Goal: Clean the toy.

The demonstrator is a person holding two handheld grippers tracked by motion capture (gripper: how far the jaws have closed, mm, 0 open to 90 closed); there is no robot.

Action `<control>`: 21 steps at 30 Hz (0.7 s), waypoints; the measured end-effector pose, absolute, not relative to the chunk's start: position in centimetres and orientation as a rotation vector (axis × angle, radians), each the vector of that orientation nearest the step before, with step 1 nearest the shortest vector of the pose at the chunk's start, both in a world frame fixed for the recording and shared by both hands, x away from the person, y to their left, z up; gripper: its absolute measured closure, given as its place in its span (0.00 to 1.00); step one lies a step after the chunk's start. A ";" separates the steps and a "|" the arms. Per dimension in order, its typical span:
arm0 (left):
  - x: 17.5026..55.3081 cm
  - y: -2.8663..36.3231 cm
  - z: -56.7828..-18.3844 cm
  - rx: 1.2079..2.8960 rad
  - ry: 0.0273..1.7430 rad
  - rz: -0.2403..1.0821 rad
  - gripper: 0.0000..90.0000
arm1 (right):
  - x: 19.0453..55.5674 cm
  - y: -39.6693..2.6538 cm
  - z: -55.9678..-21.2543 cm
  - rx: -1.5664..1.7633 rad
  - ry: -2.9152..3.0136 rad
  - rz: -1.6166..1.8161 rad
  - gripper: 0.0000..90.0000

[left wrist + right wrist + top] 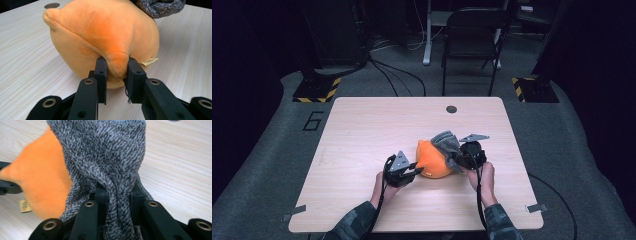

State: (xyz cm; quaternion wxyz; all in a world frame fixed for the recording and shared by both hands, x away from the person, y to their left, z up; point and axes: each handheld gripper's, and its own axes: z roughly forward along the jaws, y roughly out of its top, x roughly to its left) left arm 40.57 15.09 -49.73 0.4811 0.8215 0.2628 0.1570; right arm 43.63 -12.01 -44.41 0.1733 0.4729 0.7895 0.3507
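1. A wooden table (pixel 362 130) seen from above. A person's two forearms come in at 6 o'clock, each hand holding a pair of black tongs.
2. Left gripper (pixel 412 170), at 9 o'clock of the toy: its jaws pinch a fold of an orange plush toy (pixel 432 161) low on its side (a small label (pixel 149 61) hangs nearby).
3. The toy rests on the table just right of centre.
4. Right gripper (pixel 457 161), at 3 o'clock of the toy: its jaws are clamped on a grey knitted cloth (pixel 446 142), bunched between them.
5. Progress, as judged: the cloth lies partly over the toy's top and right side; most of the orange is bare, so the covering looks well short of finished.
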 end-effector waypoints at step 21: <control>40.7 15.3 -49.9 1.995 0.645 0.381 0.82 | 45.6 -14.6 -48.8 1.530 2.251 0.740 0.83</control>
